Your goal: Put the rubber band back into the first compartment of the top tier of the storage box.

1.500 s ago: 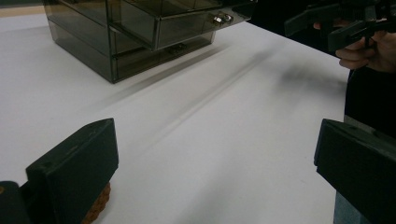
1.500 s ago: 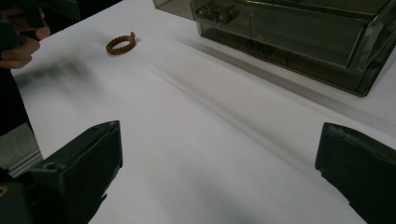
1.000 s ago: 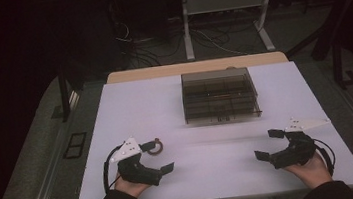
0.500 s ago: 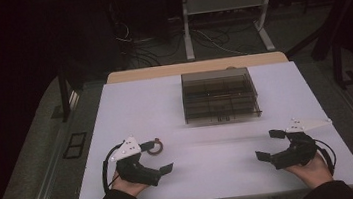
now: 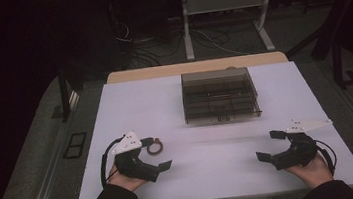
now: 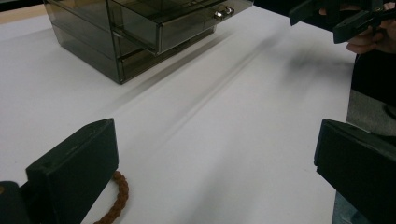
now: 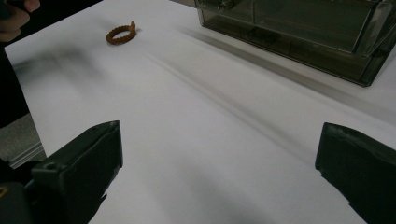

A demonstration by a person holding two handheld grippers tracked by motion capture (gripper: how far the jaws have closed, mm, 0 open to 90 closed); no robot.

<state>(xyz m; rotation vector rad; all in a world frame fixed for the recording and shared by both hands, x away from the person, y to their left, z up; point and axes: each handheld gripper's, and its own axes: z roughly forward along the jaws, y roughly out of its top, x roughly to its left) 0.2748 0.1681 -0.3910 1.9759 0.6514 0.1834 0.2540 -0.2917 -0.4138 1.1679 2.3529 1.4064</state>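
Observation:
A smoky see-through drawer box (image 5: 219,97) stands at the middle of the white table (image 5: 213,176). In the left gripper view one drawer (image 6: 187,23) of the box (image 6: 93,42) sticks out a little. A small brown braided ring (image 5: 155,147) lies on the table by my left gripper (image 5: 156,154), which is open with the ring (image 6: 119,198) beside its left jaw. My right gripper (image 5: 269,146) is open over bare table near the front right. In its own view the gripper (image 7: 219,177) holds nothing, with the ring (image 7: 121,33) far off and the box (image 7: 303,32) ahead.
The table's front edge lies just under both hands. My right gripper (image 6: 345,18) shows at the top right of the left gripper view. Behind the table are a wooden strip (image 5: 196,67), cables and a metal stand (image 5: 224,3) on the dark floor.

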